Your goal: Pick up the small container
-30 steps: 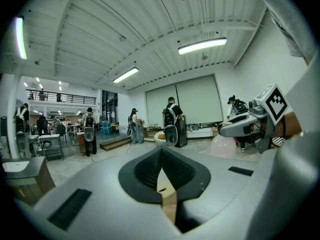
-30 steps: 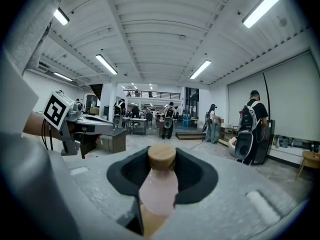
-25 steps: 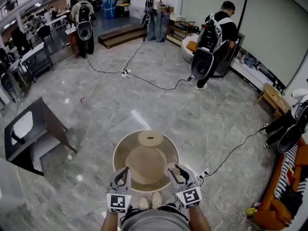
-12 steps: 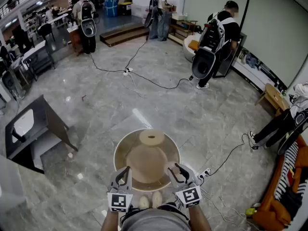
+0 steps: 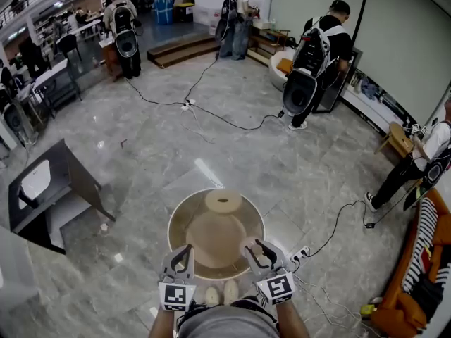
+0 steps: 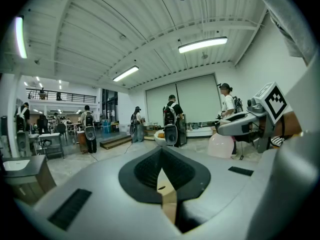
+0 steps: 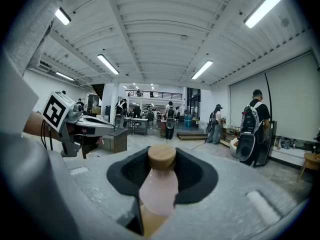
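the right gripper (image 5: 258, 252) has its jaws clamped on the small pink bottle (image 7: 159, 186) with a brown cap. the bottle stands up between the jaws, over the near right edge of the round desk (image 5: 182, 213). the left gripper (image 5: 180, 253) sits beside it, jaws together, with nothing in them. i think the grab is done. i cannot tell if the bottle is off the desk yet. next, the right gripper should go straight up, slowly, squeezing so the bottle does not slip or tip.

no readable words or numbers, square coded marker on left tongs (image 5: 177, 253), right tongs (image 5: 255, 249)
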{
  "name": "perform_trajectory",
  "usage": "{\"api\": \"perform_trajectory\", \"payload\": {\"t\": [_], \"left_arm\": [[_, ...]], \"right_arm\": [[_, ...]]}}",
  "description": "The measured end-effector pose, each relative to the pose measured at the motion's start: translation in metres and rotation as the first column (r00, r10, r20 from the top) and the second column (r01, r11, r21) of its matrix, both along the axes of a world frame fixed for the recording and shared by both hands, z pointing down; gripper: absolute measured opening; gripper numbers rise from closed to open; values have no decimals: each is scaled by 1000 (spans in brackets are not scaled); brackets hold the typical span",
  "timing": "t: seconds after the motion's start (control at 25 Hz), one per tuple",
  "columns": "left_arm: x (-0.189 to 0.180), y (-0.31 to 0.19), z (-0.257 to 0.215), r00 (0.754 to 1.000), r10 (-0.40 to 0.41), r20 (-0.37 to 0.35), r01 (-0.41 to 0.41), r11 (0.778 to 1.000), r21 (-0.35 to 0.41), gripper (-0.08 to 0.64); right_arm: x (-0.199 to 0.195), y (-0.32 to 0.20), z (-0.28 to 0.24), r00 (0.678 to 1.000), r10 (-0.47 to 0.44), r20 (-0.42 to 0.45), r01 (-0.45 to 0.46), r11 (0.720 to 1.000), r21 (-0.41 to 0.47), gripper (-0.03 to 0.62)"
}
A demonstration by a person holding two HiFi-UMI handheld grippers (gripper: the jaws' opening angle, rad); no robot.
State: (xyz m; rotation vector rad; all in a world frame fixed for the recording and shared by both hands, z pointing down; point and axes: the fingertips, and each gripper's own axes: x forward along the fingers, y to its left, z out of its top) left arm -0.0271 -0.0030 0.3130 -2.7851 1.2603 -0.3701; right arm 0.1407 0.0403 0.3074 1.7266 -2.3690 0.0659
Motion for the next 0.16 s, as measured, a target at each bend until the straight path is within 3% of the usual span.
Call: {"api": "perform_trajectory", "payload": {"t": [0.16], "left_arm": [[0, 3, 0, 1000, -2, 3, 2, 1000, -6, 17]], "right_arm": [[1, 2, 0, 1000, -1, 1, 1, 1000, -2, 135]]}}
